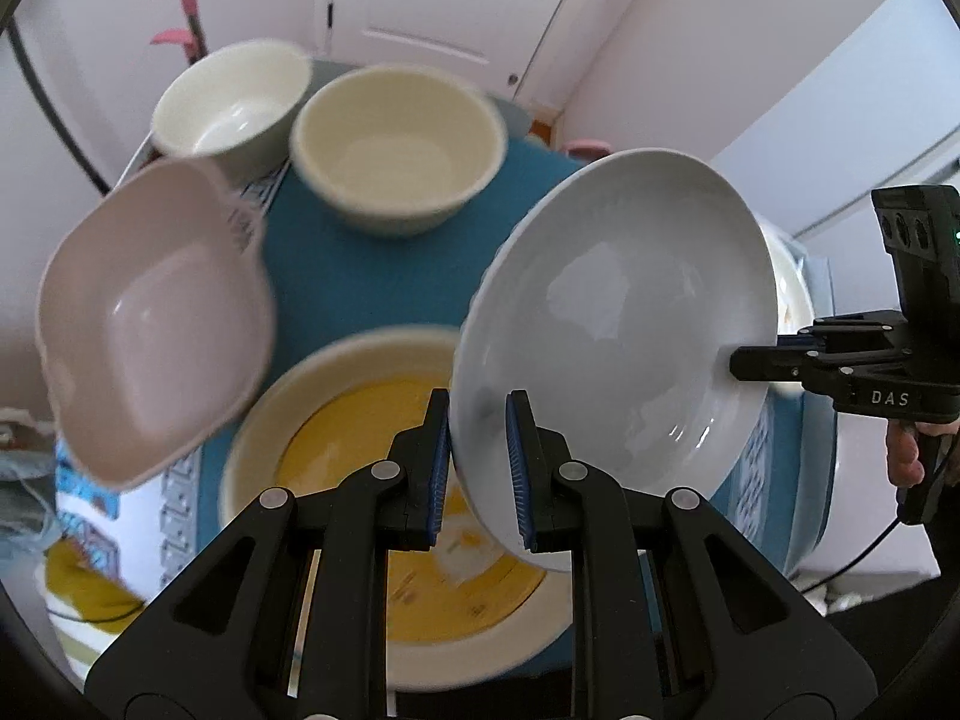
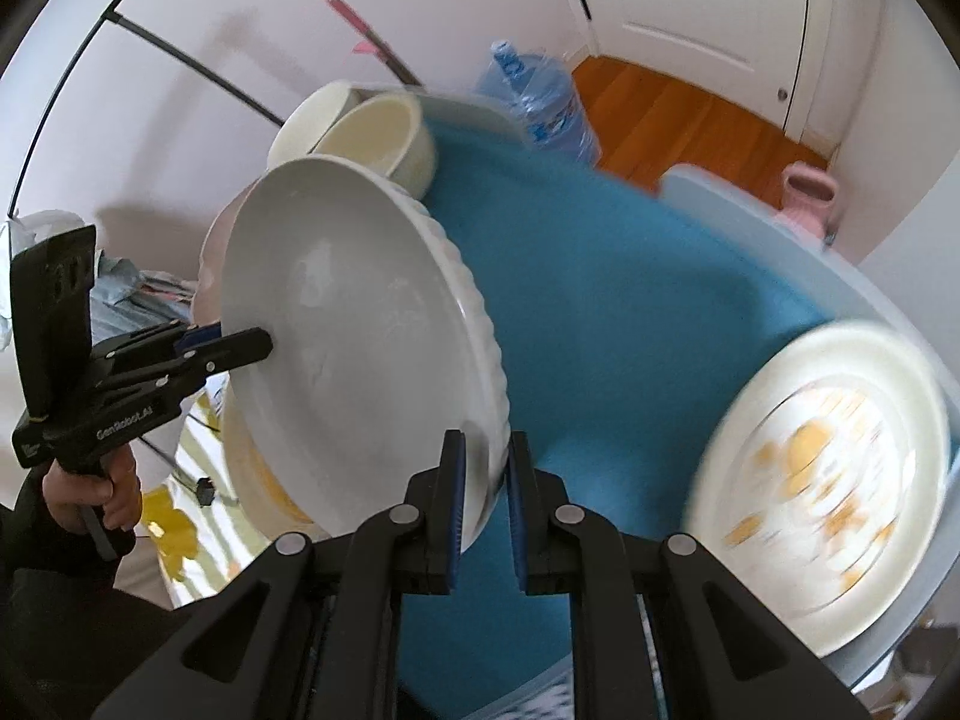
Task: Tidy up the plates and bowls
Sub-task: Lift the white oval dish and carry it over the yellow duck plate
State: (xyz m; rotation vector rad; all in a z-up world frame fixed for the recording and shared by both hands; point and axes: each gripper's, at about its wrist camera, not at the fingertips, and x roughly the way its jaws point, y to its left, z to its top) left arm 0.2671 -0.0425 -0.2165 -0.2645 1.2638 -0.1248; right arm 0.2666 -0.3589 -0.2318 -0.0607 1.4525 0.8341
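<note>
Both grippers pinch the glossy white ribbed-rim plate (image 1: pixel 612 324) at opposite edges: the left gripper (image 1: pixel 477 468) and the right gripper (image 2: pixel 486 504) each clamp blue pads on its rim. It hangs tilted in the air over the blue tablecloth (image 2: pixel 630 276), above the cream-rimmed yellow plate (image 1: pixel 360 456).

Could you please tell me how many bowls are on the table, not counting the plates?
3: a white bowl at the far left, a cream bowl beside it, and a pink squarish bowl nearer on the left. The held white plate may hide others.
</note>
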